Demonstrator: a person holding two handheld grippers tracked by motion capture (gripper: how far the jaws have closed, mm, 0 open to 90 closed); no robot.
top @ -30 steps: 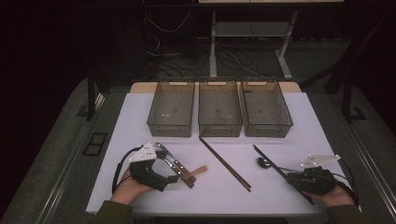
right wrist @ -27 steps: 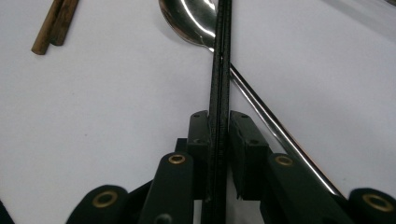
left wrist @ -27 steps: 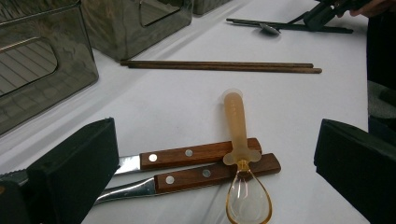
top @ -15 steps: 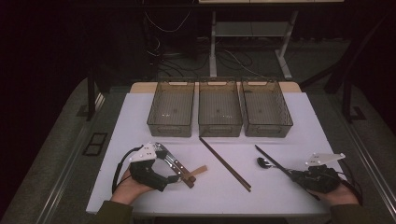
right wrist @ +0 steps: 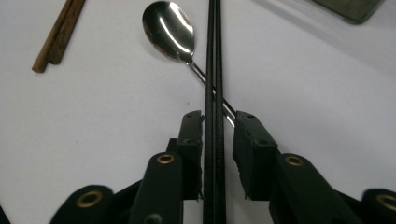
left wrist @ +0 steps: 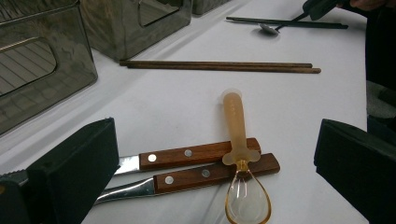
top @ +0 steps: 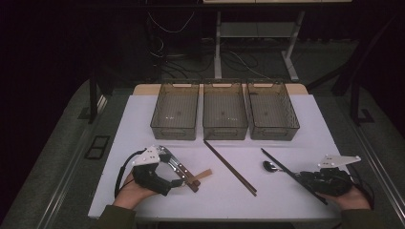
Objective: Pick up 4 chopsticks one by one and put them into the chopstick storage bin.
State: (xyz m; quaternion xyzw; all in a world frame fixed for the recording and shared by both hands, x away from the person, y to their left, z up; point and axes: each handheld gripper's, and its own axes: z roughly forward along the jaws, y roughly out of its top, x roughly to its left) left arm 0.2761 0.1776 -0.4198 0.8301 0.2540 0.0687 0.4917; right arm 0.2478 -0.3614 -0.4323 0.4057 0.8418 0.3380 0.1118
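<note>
The black chopsticks (right wrist: 214,93) lay as a close pair on the white table (top: 143,124), running straight between the fingers of the right gripper (right wrist: 217,154). Those fingers had just been opening: the left pad sat against the pair, while a narrow gap showed before the right pad, so the sticks were no longer pinched. A metal spoon (right wrist: 169,30) lay under the pair, its handle crossing beneath them just ahead of the fingertips and its bowl off to one side. A pair of brown chopsticks (top: 230,167) lay near the middle of the table. Farther left, the left gripper (left wrist: 215,177) had its fingers spread wide around two wooden-handled knives (left wrist: 196,165) and an amber plastic spoon (left wrist: 240,158) resting across them. Three mesh bins (top: 224,109) stood in a row at the far side.
</note>
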